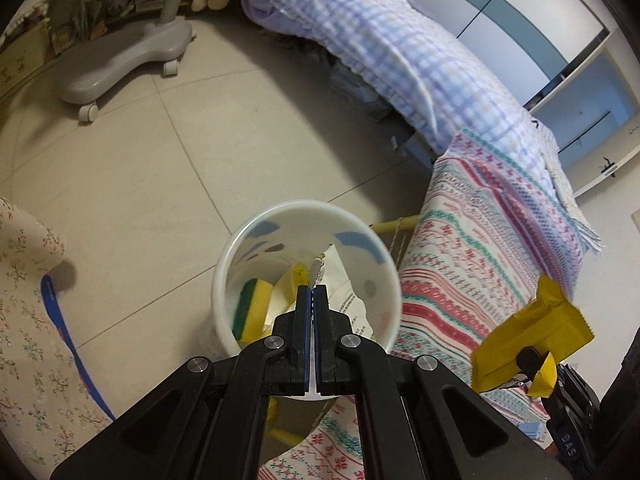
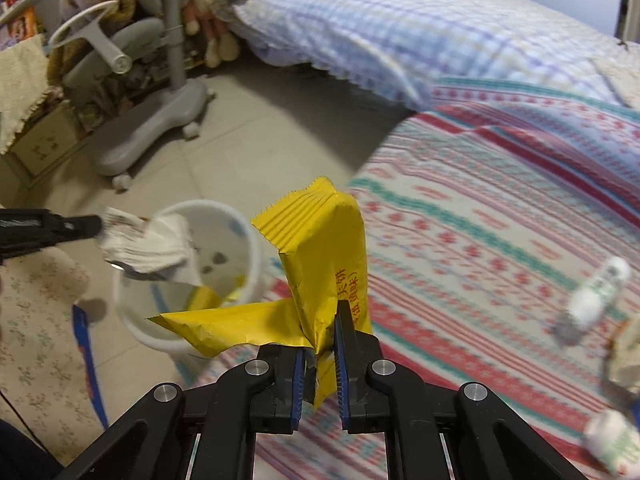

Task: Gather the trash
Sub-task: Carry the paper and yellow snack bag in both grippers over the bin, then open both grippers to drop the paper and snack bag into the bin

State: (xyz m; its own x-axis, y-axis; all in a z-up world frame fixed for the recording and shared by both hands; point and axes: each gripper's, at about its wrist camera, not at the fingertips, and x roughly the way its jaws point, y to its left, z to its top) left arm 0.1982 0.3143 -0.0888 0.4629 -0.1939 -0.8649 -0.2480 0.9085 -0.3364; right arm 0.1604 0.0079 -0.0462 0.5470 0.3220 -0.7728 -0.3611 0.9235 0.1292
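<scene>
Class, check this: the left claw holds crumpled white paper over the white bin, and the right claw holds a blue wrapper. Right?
One error: the wrapper in the right claw is yellow, as the right wrist view shows. The left claw does hold the paper over the bin.

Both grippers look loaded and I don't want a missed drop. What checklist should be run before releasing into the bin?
1. Left gripper shut on the white paper: ok.
2. Paper above the white bin opening: ok.
3. Right gripper shut on the yellow wrapper: ok.
4. Wrapper over the bin: not ok, it hangs beside it, above the striped bedcover.
5. Room left in the bin: ok, sponge sits low.
</scene>
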